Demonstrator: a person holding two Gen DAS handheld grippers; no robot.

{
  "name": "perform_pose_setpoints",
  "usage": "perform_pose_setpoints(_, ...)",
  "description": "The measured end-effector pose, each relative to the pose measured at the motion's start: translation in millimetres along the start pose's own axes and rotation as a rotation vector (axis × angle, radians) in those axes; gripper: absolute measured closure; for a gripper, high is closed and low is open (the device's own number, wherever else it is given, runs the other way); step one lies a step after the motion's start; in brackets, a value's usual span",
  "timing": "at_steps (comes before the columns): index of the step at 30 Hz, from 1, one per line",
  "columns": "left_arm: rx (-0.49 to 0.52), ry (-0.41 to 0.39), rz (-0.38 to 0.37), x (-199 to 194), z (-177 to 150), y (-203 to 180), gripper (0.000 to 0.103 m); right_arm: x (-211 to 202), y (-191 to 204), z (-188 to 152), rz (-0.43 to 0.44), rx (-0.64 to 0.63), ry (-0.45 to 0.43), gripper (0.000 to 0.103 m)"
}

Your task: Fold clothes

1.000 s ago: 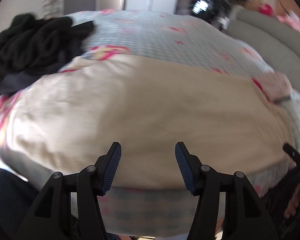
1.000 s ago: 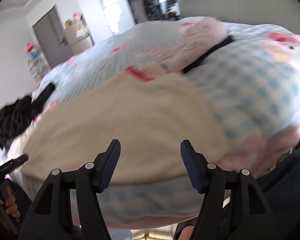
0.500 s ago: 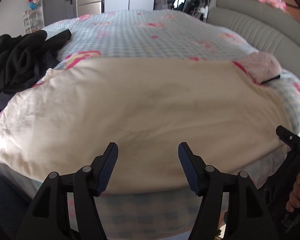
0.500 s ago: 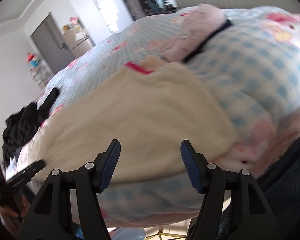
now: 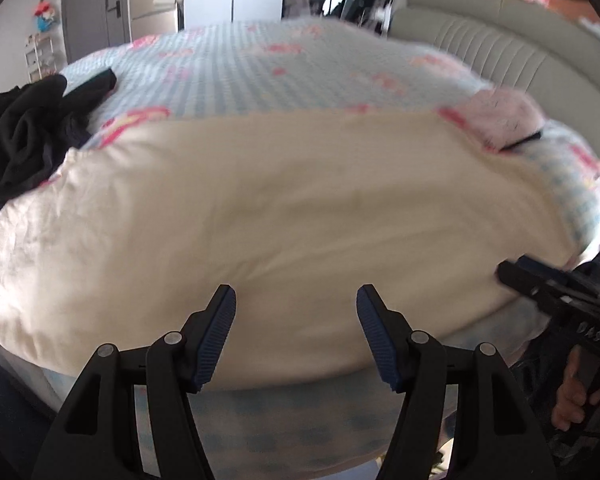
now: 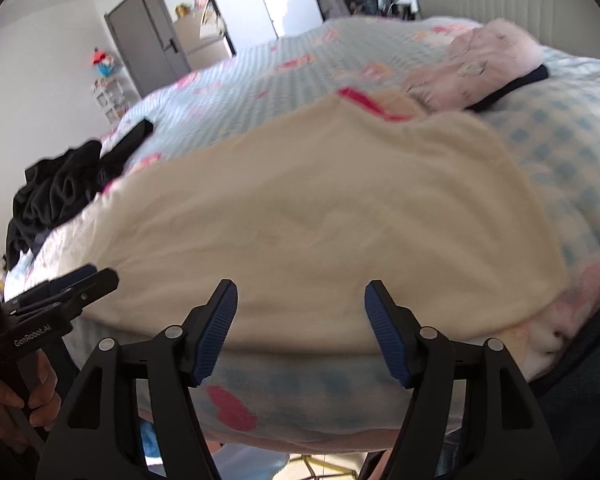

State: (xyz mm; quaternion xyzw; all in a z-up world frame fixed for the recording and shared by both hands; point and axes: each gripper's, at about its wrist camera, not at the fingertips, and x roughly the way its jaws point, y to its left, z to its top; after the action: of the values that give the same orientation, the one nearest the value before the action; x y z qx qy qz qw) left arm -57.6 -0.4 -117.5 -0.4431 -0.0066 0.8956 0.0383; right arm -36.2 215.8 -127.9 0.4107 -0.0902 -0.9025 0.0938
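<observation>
Cloth [image 5: 284, 216], cream and spread flat, lies along the bed's [image 5: 260, 64] near edge. Both the left gripper [image 5: 296, 320] and the right gripper [image 6: 300, 316] hover over that edge, jaws wide apart, holding nothing. For a clean fold, each should probably pinch a near corner, then lift together toward the far edge. "GenRobot.AI" reads on the left gripper's body; "DAS" on the right's.

Open cloth, crowded corners

Cream garment [image 5: 284, 216] lies unobstructed; black clothes [image 5: 24, 128] crowd its left, pink bundle [image 5: 504, 120] its far right.
</observation>
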Motion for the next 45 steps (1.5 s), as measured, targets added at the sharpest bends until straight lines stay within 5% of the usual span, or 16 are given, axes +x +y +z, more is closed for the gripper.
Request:
perform_pose_setpoints(7,-0.142,0.019,0.103,-2,-1,47,0.038,-2,-24,4,-0.107,0.055,0.007,0.041)
perform_pose_setpoints(11,-0.245,-0.021,0.015,-12,3,64,0.038,-14,-34,10,-0.12,0.123,-0.041,0.039)
perform_pose_setpoints(18,-0.081,-0.04,-0.016,-4,11,23,0.038,-1,-6,19,-0.04,0.026,-0.009,0.035)
perform_pose_setpoints(26,-0.184,0.006,0.12,4,5,61,0.038,1,-27,17,-0.097,0.114,0.003,0.038)
perform_pose_setpoints(30,-0.249,-0.015,0.081,-3,2,72,0.038,-17,-53,19,-0.156,0.23,-0.067,0.037)
perform_pose_setpoints(34,-0.197,-0.052,0.008,-12,2,56,0.038,-20,-71,19,-0.187,0.315,-0.081,0.035)
perform_pose_setpoints(38,-0.096,-0.102,-0.083,-23,6,32,0.038,-12,-68,18,-0.219,0.267,-0.048,0.035)
perform_pose_setpoints(41,-0.038,-0.04,0.083,-11,6,28,0.038,-14,-70,16,-0.25,0.227,-0.043,0.039)
perform_pose_setpoints(45,-0.167,-0.037,0.045,-19,11,54,0.038,-26,-90,11,-0.228,0.274,-0.064,0.049)
